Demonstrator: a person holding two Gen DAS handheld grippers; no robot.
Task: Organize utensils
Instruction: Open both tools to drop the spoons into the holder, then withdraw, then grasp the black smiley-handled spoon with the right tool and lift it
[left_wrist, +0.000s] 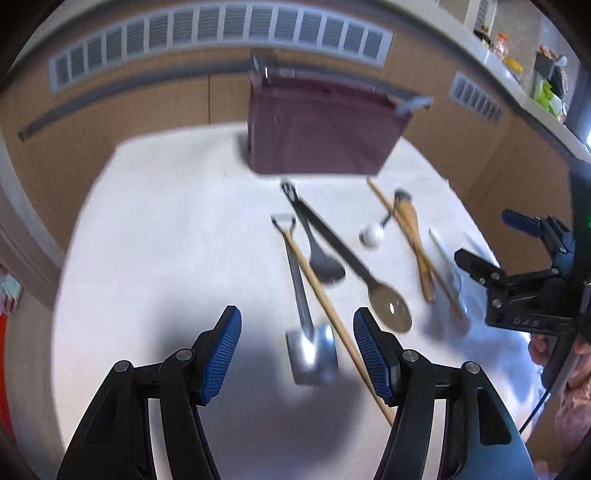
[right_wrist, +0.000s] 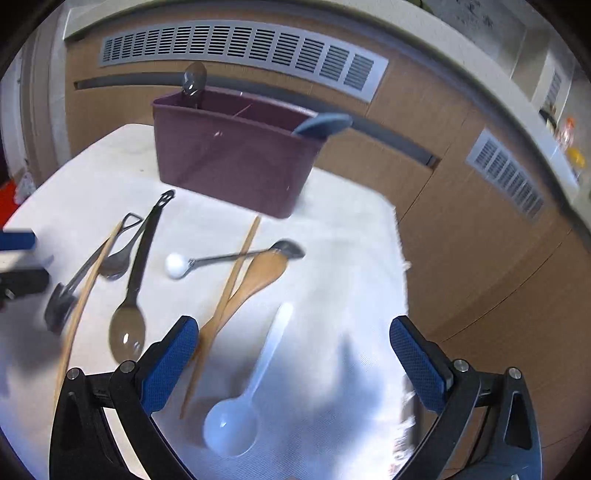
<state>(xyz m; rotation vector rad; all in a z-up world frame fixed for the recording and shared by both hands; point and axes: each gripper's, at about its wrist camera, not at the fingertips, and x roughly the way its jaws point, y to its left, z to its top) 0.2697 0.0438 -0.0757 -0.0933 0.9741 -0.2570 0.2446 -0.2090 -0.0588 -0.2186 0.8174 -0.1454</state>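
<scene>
Just below the left hand-held gripper (left_wrist: 297, 354), jaws partly open and holding nothing, a metal spatula (left_wrist: 310, 343) lies on the white surface (left_wrist: 166, 240) with a chopstick (left_wrist: 332, 314) across it. The right hand-held gripper (right_wrist: 293, 365), spread wide and empty, hovers over a white plastic spoon (right_wrist: 236, 417). Beyond lie a clear brown spoon (right_wrist: 127, 332), a wooden spoon (right_wrist: 255, 278) and a ball-tipped utensil (right_wrist: 177, 265). Farthest stands the maroon caddy (right_wrist: 232, 162), with a metal spoon (right_wrist: 192, 83) and a blue utensil (right_wrist: 325, 124) in it.
</scene>
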